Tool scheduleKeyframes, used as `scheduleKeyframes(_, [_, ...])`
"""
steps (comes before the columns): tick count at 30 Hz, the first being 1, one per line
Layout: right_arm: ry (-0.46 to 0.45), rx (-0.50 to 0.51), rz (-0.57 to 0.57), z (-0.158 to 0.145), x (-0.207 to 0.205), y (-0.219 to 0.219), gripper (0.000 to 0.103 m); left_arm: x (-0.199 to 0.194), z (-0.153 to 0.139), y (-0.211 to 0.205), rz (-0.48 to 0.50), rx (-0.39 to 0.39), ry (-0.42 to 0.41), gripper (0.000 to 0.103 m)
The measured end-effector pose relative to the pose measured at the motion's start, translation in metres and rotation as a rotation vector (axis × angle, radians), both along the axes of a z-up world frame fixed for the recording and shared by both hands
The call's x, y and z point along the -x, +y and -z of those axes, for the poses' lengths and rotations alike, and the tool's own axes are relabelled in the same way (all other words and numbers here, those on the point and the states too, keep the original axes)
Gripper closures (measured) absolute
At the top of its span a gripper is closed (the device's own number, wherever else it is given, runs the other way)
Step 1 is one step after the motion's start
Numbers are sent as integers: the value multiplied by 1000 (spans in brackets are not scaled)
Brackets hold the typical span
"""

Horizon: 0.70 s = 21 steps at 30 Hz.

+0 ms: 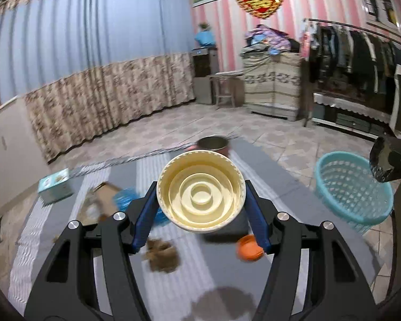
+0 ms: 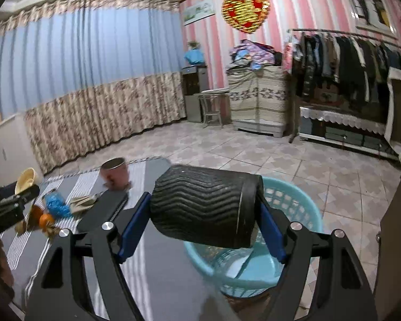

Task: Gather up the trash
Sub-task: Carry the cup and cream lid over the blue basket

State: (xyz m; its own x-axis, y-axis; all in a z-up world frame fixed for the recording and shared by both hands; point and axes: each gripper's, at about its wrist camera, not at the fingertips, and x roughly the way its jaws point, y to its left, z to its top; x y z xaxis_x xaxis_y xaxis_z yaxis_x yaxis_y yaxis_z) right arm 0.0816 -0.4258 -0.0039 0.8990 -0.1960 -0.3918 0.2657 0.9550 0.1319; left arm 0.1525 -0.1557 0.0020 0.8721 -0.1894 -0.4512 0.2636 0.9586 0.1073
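Observation:
My left gripper (image 1: pixel 201 211) is shut on a cream plastic lid (image 1: pixel 201 192) and holds it above the striped table (image 1: pixel 173 272); the lid also shows in the right wrist view (image 2: pixel 26 178). My right gripper (image 2: pixel 203 227) is shut on a black ribbed paper cup (image 2: pixel 204 204), lying sideways, held above the near rim of the turquoise basket (image 2: pixel 294 203). The basket stands on the floor at the table's right end (image 1: pixel 353 187). On the table lie an orange cap (image 1: pixel 250 247), brown crumpled scraps (image 1: pixel 163 255), a blue wrapper (image 2: pixel 56 206) and torn cardboard (image 1: pixel 104 195).
A pink mug (image 2: pixel 115 172) stands at the table's far edge. A small teal box (image 1: pixel 54 186) sits at the table's left corner. Paper lies in the basket's bottom (image 2: pixel 240 266). Tiled floor, curtains, a cabinet and a clothes rack lie beyond.

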Motion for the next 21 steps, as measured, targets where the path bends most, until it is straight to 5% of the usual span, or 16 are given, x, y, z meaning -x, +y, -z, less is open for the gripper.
scheduleKeyframes(21, [97,-7,87,31,-39,-98,28,-41,44,-189,265,-20,97,43])
